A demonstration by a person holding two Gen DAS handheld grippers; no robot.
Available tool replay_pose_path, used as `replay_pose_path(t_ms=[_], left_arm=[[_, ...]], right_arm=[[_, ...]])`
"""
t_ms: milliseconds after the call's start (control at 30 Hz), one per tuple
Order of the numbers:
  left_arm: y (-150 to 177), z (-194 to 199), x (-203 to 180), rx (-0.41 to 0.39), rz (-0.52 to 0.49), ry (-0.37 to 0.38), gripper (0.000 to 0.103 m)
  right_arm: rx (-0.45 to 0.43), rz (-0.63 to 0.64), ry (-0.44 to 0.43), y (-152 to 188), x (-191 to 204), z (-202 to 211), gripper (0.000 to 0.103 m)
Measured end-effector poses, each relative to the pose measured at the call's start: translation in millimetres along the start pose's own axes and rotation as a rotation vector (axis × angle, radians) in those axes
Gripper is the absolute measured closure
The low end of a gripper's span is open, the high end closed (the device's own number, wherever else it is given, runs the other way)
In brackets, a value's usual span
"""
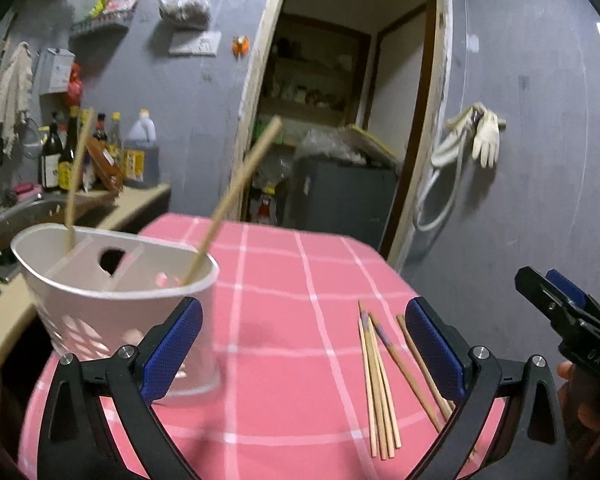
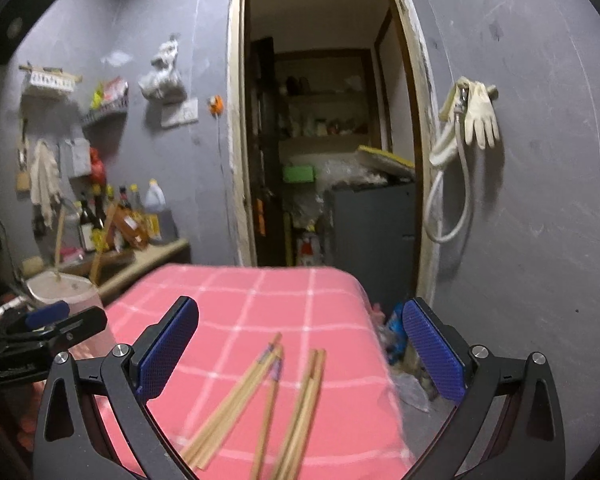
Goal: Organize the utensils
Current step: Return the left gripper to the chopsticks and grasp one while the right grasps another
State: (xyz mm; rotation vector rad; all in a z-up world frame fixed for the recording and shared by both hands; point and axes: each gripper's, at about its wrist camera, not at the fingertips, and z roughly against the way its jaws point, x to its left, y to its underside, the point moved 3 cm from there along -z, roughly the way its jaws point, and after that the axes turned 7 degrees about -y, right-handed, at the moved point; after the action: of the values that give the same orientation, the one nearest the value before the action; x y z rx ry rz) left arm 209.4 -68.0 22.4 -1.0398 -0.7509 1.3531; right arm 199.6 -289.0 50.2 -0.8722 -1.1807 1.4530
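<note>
A white utensil holder (image 1: 116, 300) stands at the left of the pink checked table (image 1: 284, 280), with two chopsticks (image 1: 236, 196) leaning in it. Several loose chopsticks (image 1: 384, 380) lie on the cloth at the right. My left gripper (image 1: 304, 348) is open and empty, above the table between holder and loose chopsticks. My right gripper (image 2: 300, 352) is open and empty, just above the loose chopsticks (image 2: 260, 400). The holder (image 2: 64, 288) shows far left in the right wrist view, behind the left gripper (image 2: 48, 328). The right gripper (image 1: 560, 308) shows at the right edge of the left wrist view.
A counter (image 1: 140, 200) with bottles (image 1: 60, 152) and a sink (image 1: 16, 216) lies to the left of the table. A doorway (image 2: 324, 140) with a dark cabinet (image 2: 376, 232) is behind. Gloves and a hose (image 2: 472, 120) hang on the grey wall at right.
</note>
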Motion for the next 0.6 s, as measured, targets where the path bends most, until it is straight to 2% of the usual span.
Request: replay_pose_path(t_ms=[233,433,500,600], left_arm=[[20.4,-34.6,-8.8,0.127,-0.018,0.007,0.004],[29.6,-59.0,-18.4,0.215,-0.068,0.033,0.005],[34.2,-65.4,-22.2,0.236,-0.083,0.043,0.009],[38.7,-78.8,-30.1,0.289,-0.107,0.064,0.021]], right_arm=[[0.12,-0.025,0.028,25.2,-18.6,-23.4,0.001],[0.21,-0.044,0.029,41.9,-26.1,-39.1,0.02],[0.246,-0.055,0.029,46.7,-30.2,-45.2,0.03],[0.297,-0.07,0.026,52.2,-32.9,-53.0,0.039]])
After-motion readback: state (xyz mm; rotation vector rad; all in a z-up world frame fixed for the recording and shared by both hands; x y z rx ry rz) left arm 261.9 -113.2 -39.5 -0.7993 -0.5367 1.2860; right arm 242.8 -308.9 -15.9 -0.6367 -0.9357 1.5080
